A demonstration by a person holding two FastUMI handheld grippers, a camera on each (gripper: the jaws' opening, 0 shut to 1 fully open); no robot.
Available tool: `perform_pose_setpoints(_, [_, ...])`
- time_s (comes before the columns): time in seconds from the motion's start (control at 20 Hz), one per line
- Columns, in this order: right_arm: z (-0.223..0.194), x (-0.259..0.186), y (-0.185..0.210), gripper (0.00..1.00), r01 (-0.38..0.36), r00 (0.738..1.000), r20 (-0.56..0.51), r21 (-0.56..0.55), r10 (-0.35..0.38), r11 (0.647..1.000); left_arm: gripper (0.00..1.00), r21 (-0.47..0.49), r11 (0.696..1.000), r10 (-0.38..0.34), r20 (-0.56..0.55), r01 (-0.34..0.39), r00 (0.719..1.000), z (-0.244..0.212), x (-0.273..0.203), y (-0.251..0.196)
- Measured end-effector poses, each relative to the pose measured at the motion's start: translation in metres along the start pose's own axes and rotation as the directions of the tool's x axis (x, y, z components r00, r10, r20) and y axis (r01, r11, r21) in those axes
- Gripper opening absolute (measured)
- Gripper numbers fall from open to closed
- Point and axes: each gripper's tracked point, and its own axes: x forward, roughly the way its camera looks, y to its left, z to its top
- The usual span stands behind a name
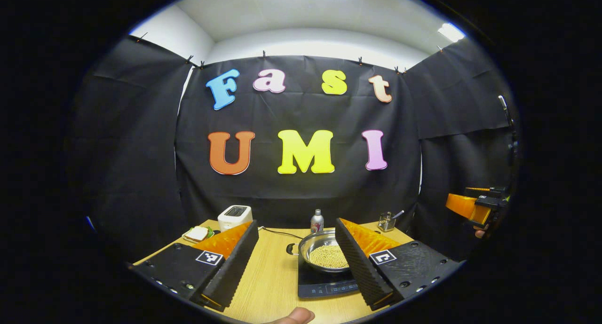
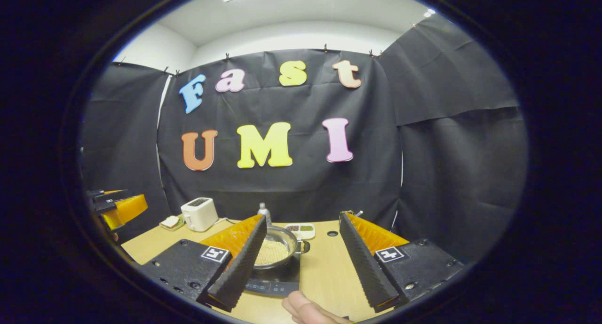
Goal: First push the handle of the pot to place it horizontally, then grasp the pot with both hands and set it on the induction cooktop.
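A steel pot [image 1: 324, 253] holding pale grains sits on the black induction cooktop [image 1: 320, 282], with a small dark side handle [image 1: 291, 248] pointing left. The left gripper [image 1: 294, 266] is open, held back from and above the table; its right finger overlaps the pot's right side in the picture. In the right gripper view the same pot [image 2: 276, 249] rests on the cooktop [image 2: 275, 282], partly behind the left finger of the right gripper [image 2: 301, 270], which is open and empty. Each view shows the other gripper at its edge [image 1: 475, 206] [image 2: 117, 206].
On the wooden table [image 1: 273, 277] stand a white toaster [image 1: 235, 217], a plate with a sandwich [image 1: 197, 233], a small bottle [image 1: 317, 220], a glass jar with a spoon [image 1: 386, 220] and a small dish [image 2: 301, 229]. A person's fingers [image 2: 305, 310] show at the near edge.
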Motion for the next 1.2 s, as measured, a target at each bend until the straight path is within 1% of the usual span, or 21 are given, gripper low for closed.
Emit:
perform_pose_setpoints(0.05, [0.008, -0.008, -0.002, 0.98, 0.000, 1.000, 0.017, 0.004, 0.000, 1.000, 0.97, 0.008, 1.000, 0.000, 0.007, 0.000, 1.000, 0.005, -0.006, 0.001])
perform_pose_setpoints(0.1, [0.012, -0.014, -0.007, 0.96, 0.013, 0.999, 0.031, 0.004, -0.013, 1.000, 0.97, 0.016, 1.000, 0.010, 0.015, -0.010, 1.000, 0.009, -0.010, 0.004])
perform_pose_setpoints(0.25, [0.036, -0.040, -0.021, 0.96, 0.068, 0.991, 0.116, -0.015, -0.066, 0.998, 0.97, 0.026, 0.999, 0.026, 0.056, -0.027, 0.998, 0.022, -0.029, 0.006])
perform_pose_setpoints(0.3, [0.035, -0.049, -0.023, 0.95, 0.086, 0.989, 0.123, -0.023, -0.082, 0.996, 0.97, 0.027, 0.999, 0.026, 0.069, -0.028, 0.997, 0.024, -0.034, 0.004])
perform_pose_setpoints(0.35, [0.031, -0.058, -0.023, 0.96, 0.095, 0.989, 0.116, -0.025, -0.091, 0.995, 0.97, 0.026, 0.999, 0.025, 0.079, -0.027, 0.997, 0.024, -0.041, 0.002])
perform_pose_setpoints(0.45, [0.026, -0.073, -0.018, 0.96, 0.078, 0.991, 0.108, -0.022, -0.075, 0.997, 0.97, 0.036, 0.999, 0.012, 0.088, -0.016, 0.996, 0.021, -0.054, -0.002])
perform_pose_setpoints(0.55, [0.023, -0.082, -0.016, 0.98, 0.060, 0.989, 0.133, -0.017, -0.058, 0.998, 0.97, 0.058, 0.998, 0.014, 0.084, -0.019, 0.996, 0.012, -0.066, -0.001])
perform_pose_setpoints(0.65, [0.026, -0.090, -0.018, 0.96, 0.055, 0.985, 0.163, -0.005, -0.053, 0.998, 0.97, 0.083, 0.996, 0.012, 0.083, -0.018, 0.996, 0.009, -0.073, -0.003])
perform_pose_setpoints(0.7, [0.026, -0.092, -0.017, 0.98, 0.053, 0.984, 0.172, 0.001, -0.052, 0.999, 0.97, 0.090, 0.996, 0.010, 0.092, -0.019, 0.996, 0.012, -0.075, -0.003])
perform_pose_setpoints(0.75, [0.026, -0.094, -0.017, 0.96, 0.051, 0.984, 0.174, -0.006, -0.049, 0.999, 0.97, 0.090, 0.996, 0.013, 0.097, -0.022, 0.995, 0.013, -0.076, 0.000])
perform_pose_setpoints(0.9, [0.027, -0.098, -0.014, 0.96, 0.037, 0.983, 0.180, -0.012, -0.034, 0.999, 0.96, 0.081, 0.996, 0.024, 0.099, -0.032, 0.995, 0.012, -0.077, 0.005])
perform_pose_setpoints(0.95, [0.029, -0.099, -0.013, 0.98, 0.035, 0.982, 0.184, -0.013, -0.032, 0.999, 0.96, 0.078, 0.996, 0.025, 0.093, -0.032, 0.995, 0.010, -0.076, 0.006])
perform_pose_setpoints(1.0, [0.027, -0.098, -0.013, 0.96, 0.035, 0.982, 0.186, -0.018, -0.031, 0.999, 0.96, 0.076, 0.997, 0.027, 0.088, -0.034, 0.996, 0.009, -0.074, 0.007])
perform_pose_setpoints(1.2, [0.026, -0.097, -0.011, 0.96, 0.030, 0.981, 0.190, -0.027, -0.024, 0.999, 0.96, 0.074, 0.996, 0.035, 0.069, -0.040, 0.997, 0.002, -0.068, 0.011])
